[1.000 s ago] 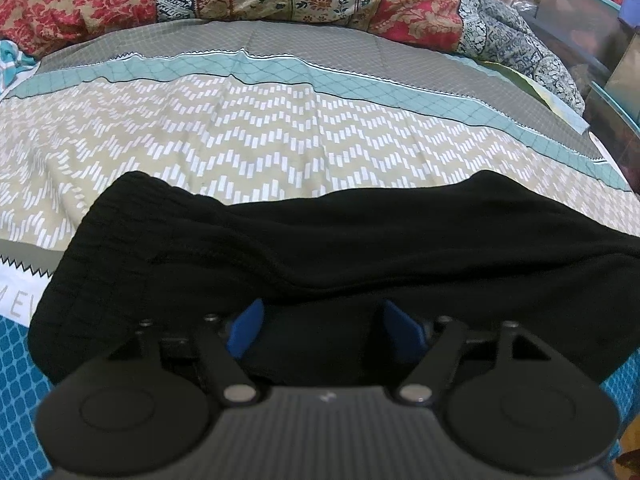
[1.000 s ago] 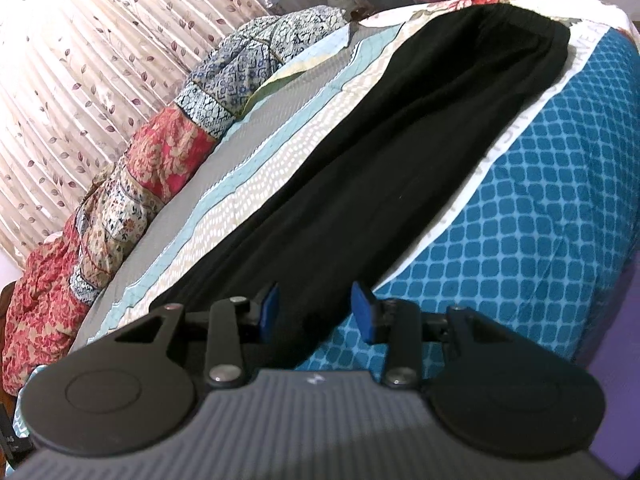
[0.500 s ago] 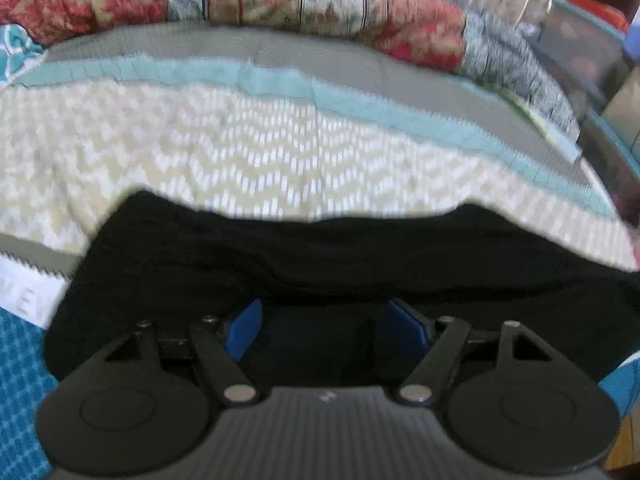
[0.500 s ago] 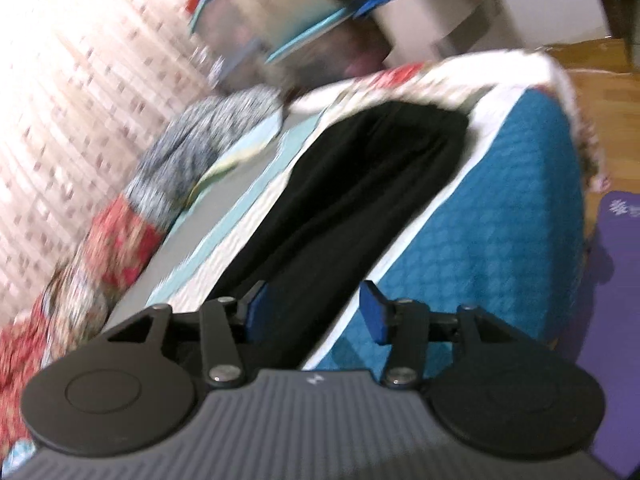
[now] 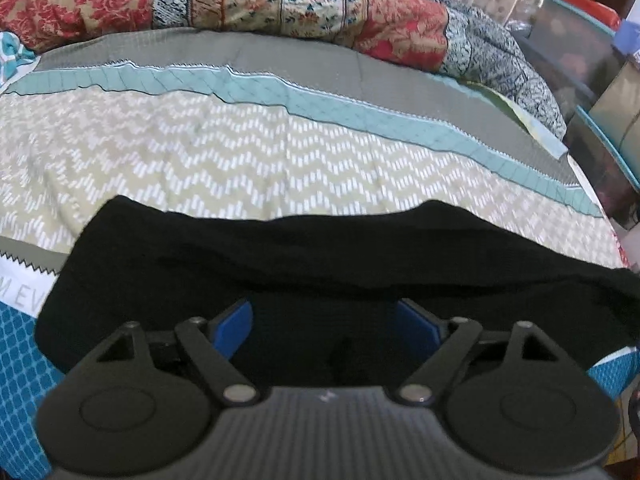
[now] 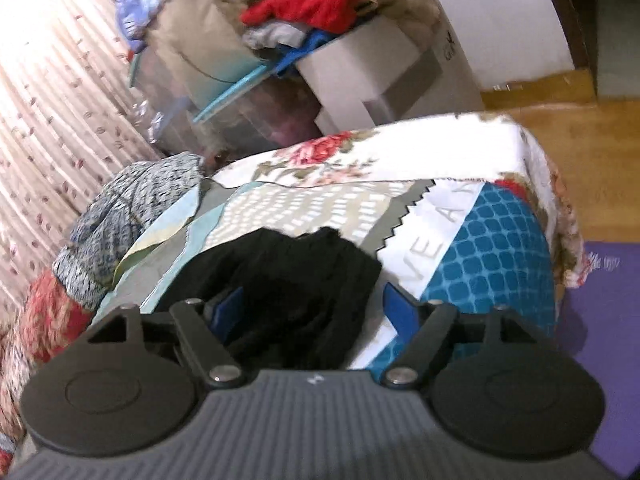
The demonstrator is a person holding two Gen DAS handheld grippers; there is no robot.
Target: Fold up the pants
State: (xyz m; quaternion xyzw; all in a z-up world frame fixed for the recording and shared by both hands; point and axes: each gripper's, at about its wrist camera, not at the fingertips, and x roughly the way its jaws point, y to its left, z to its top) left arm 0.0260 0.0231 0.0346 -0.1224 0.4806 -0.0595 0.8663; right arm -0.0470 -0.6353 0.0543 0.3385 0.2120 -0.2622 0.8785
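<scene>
Running off the right edge, black pants (image 5: 320, 264) hide their far end.

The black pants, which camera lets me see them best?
The left wrist view. There the black pants stretch right across the bed, and one end shows clearly. The right wrist view is blurry and shows only a bunched end of them, partly behind the gripper.

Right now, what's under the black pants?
The black pants lie on the patterned bedspread, over its zigzag and blue-checked parts. Whatever sits directly beneath the pants is covered, so it cannot be seen.
</scene>
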